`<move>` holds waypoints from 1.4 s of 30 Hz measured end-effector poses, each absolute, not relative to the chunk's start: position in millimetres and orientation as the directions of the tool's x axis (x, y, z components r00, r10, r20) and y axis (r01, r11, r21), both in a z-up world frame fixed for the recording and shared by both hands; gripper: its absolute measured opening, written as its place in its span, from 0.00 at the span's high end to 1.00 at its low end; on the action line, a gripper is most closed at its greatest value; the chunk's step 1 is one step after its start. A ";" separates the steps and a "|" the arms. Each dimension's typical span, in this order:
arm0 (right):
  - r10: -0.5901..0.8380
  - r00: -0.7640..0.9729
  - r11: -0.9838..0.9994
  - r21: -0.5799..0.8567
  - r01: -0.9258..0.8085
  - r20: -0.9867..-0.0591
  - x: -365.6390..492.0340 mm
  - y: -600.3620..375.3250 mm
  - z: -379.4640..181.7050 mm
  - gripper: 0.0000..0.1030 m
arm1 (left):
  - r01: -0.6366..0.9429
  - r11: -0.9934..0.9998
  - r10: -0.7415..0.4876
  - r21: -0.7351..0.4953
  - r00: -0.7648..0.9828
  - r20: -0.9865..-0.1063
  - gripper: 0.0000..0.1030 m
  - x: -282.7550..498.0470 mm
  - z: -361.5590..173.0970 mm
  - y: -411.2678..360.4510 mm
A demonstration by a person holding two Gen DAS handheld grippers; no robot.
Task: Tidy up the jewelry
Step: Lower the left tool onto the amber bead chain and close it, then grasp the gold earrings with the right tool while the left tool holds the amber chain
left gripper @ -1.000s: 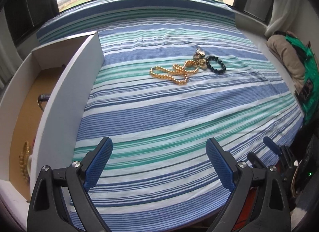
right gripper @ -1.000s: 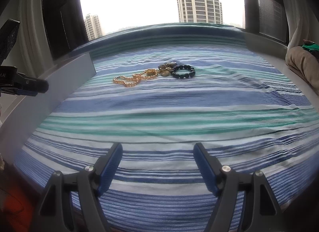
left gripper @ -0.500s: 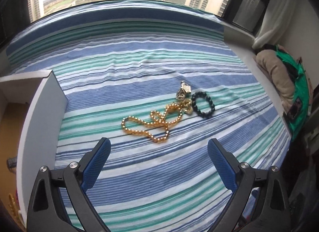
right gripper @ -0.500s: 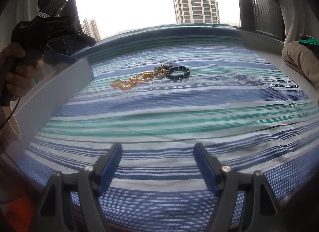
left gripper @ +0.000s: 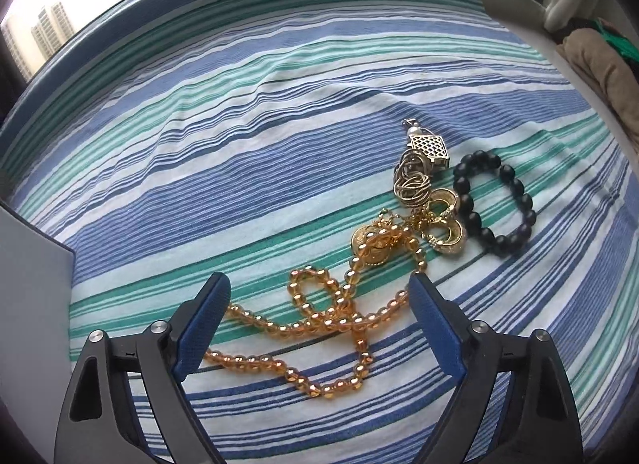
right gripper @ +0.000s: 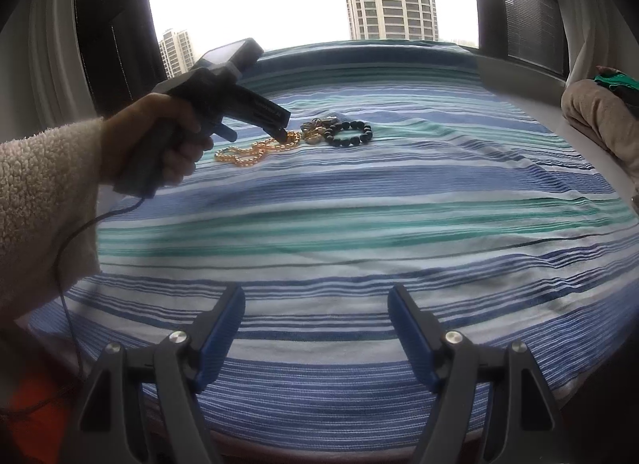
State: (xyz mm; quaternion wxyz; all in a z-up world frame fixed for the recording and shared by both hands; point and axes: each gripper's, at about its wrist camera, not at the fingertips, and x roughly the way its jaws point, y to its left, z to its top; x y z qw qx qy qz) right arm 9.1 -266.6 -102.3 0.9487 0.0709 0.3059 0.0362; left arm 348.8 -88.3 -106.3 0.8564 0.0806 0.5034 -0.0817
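1. Location of items: the jewelry is found in one cluster on the striped bedsheet (left gripper: pixel 279 168). An amber bead necklace (left gripper: pixel 331 320) lies in loose loops nearest the left gripper (left gripper: pixel 319 316). A tangle of gold pieces (left gripper: pixel 419 200) touches its far end, and a black bead bracelet (left gripper: pixel 495 204) lies just beside that tangle.

2. Left gripper: its fingers are seen spread wide, straddling the looped part of the amber bead necklace. Nothing is pinched. Whether the tips touch the sheet cannot be told.

3. Right gripper (right gripper: pixel 315 328): its fingers are likewise spread and empty, held over bare bedsheet well apart from the cluster. The left hand (right gripper: pixel 171 144) is seen from this view, with its tool angled down at the necklace.

4. Step in hand: the approach to a first pick is judged to be under way, the amber bead necklace being the target.

5. Next move: the fingers would need to be lowered and closed on a bunched section of beads. A slow lift is advised, since the far end overlaps the gold pieces and may drag them.

6. A white panel (left gripper: pixel 32 304) is noted at the left edge; its purpose cannot be confirmed.
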 end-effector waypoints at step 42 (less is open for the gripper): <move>0.470 0.503 0.863 0.497 -0.090 -0.725 321.6 -290.0 -48.4 0.67 | 0.032 0.915 -0.352 -0.402 0.551 -0.756 0.95 119.2 -58.4 81.7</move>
